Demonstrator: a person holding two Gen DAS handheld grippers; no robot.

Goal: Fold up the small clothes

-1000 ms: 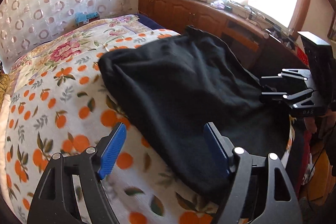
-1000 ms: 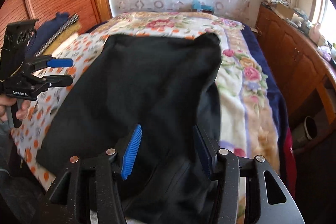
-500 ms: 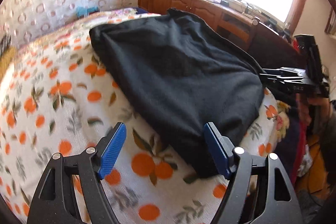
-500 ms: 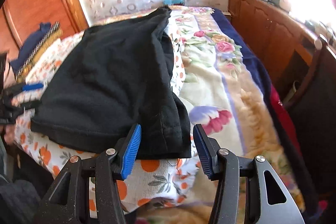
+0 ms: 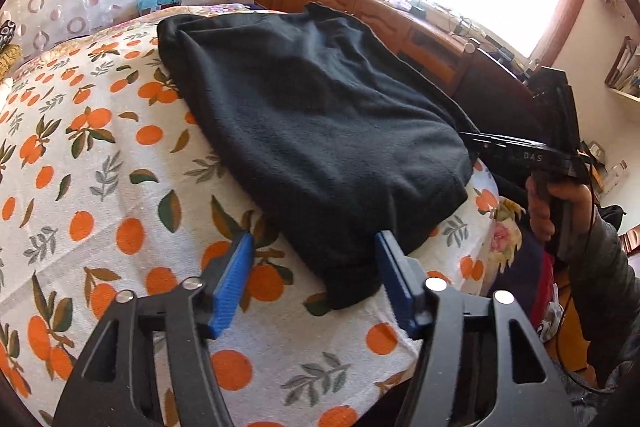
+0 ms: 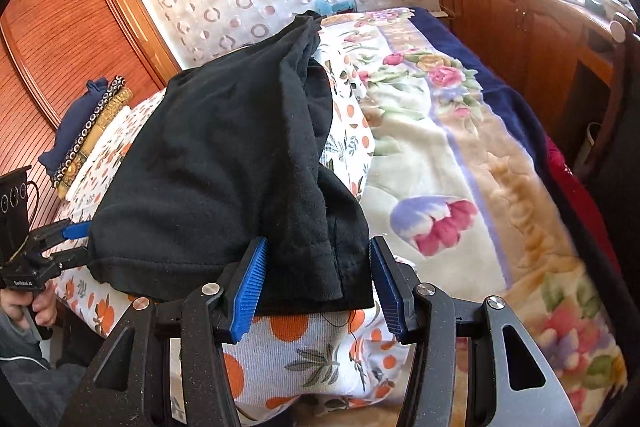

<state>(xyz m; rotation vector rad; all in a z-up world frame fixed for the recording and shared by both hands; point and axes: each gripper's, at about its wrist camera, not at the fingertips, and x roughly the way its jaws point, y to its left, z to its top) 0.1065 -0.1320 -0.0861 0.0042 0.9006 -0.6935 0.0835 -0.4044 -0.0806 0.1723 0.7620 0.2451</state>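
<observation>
Black garment [image 5: 320,131] lies spread flat on the bed, on an orange-print sheet [image 5: 100,187], long axis running from about 11 o'clock at the far end to 5 o'clock at the near hem in the left wrist view. Left tool [image 5: 314,279] sits low at 6 o'clock, blue pads apart and closing, near corner of the garment between them; pads not pressing the cloth as far as visible. In the right wrist view the same garment [image 6: 224,163] shows a folded-over edge with a second layer sticking out along its right side. Right tool [image 6: 316,283] at 6 o'clock, pads apart, straddling the near hem corner; left pad looks right against the fabric, right pad just beside it, no clear clamp. Other tool visible in each view: right tool at 3 o'clock in the left view, held by a hand [image 5: 560,203] with a dark sleeve; left tool at 8 o'clock in the right view. Floral blanket [image 6: 460,155] lies beside the sheet at 2 to 4 o'clock. Stack of folded cloths [image 6: 88,123] at 9 o'clock near a wooden wardrobe [image 6: 60,39]. Wooden cabinet [image 5: 360,7] under the bright window at 1 o'clock.
</observation>
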